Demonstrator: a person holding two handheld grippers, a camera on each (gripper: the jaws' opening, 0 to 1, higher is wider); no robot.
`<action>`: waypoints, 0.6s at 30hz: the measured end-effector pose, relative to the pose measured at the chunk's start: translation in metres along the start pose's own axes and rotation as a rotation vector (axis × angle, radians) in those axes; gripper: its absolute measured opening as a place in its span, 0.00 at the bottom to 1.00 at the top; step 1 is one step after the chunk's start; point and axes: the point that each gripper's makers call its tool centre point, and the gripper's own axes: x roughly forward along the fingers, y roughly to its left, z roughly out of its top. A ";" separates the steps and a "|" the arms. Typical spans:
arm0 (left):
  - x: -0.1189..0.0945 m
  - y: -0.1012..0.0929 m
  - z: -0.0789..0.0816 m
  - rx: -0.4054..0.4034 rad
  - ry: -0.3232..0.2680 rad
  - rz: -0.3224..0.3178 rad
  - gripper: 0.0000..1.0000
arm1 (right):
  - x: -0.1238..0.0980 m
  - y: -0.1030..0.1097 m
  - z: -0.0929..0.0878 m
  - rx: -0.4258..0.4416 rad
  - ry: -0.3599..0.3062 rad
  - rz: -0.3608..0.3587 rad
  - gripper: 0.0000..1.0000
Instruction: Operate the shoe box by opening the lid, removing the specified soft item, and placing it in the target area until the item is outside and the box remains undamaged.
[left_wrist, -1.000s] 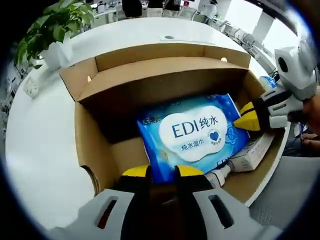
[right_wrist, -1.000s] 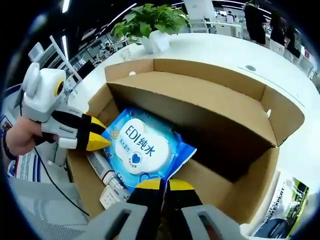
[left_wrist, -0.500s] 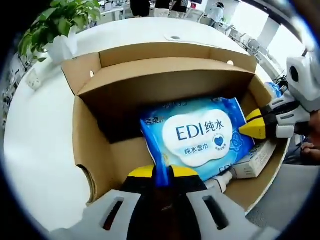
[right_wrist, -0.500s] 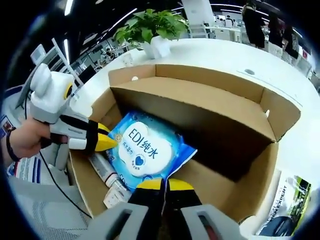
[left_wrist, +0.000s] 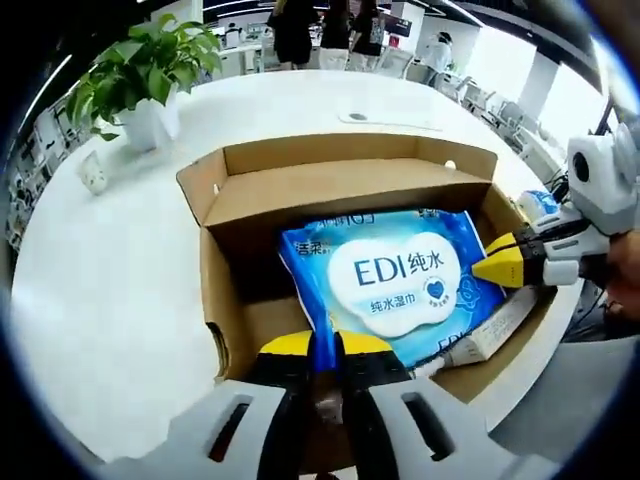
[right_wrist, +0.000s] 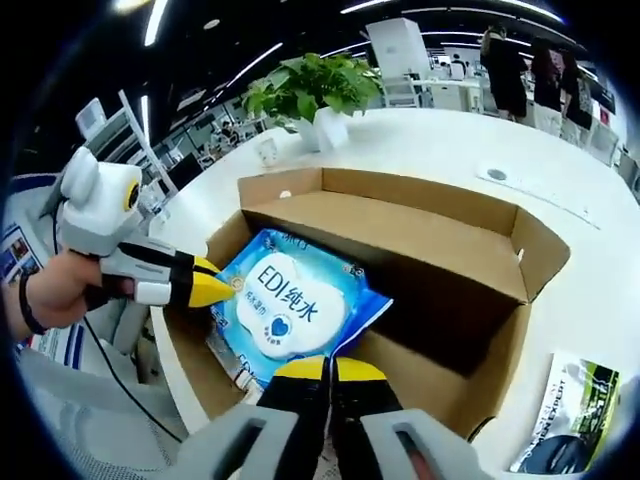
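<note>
An open cardboard shoe box (left_wrist: 250, 290) sits on a round white table (left_wrist: 110, 290), its lid (left_wrist: 340, 185) folded back and shading the far half of the interior. A potted plant (left_wrist: 150, 75) stands well beyond the box, a small white object (left_wrist: 93, 172) lies near the plant, and a printed leaflet (right_wrist: 570, 420) rests on the tabletop beside the box. Inside, a blue pack of wet wipes (left_wrist: 395, 280), labelled EDI, lies tilted above a white tube (left_wrist: 495, 330) that lies along the box's near wall.

The pack's long axis runs across the box between the two tools, label face up. The left gripper (left_wrist: 325, 345) is clenched on the pack's near edge, the blue film pinched between its yellow-tipped jaws. In the right gripper view, the right gripper (right_wrist: 328, 368) is closed at the pack's opposite corner; whether film is actually caught there is hard to make out. A hand (right_wrist: 50, 295) grips the left tool's handle at the box's side.
</note>
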 end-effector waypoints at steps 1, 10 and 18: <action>-0.002 -0.001 0.001 -0.004 -0.007 0.000 0.06 | -0.001 0.001 0.001 0.000 -0.004 0.001 0.00; -0.025 -0.008 0.007 -0.021 -0.062 -0.005 0.06 | -0.016 0.006 0.012 -0.004 -0.054 0.008 0.00; -0.044 -0.017 0.025 -0.009 -0.108 -0.019 0.06 | -0.032 0.006 0.025 -0.012 -0.096 0.002 0.00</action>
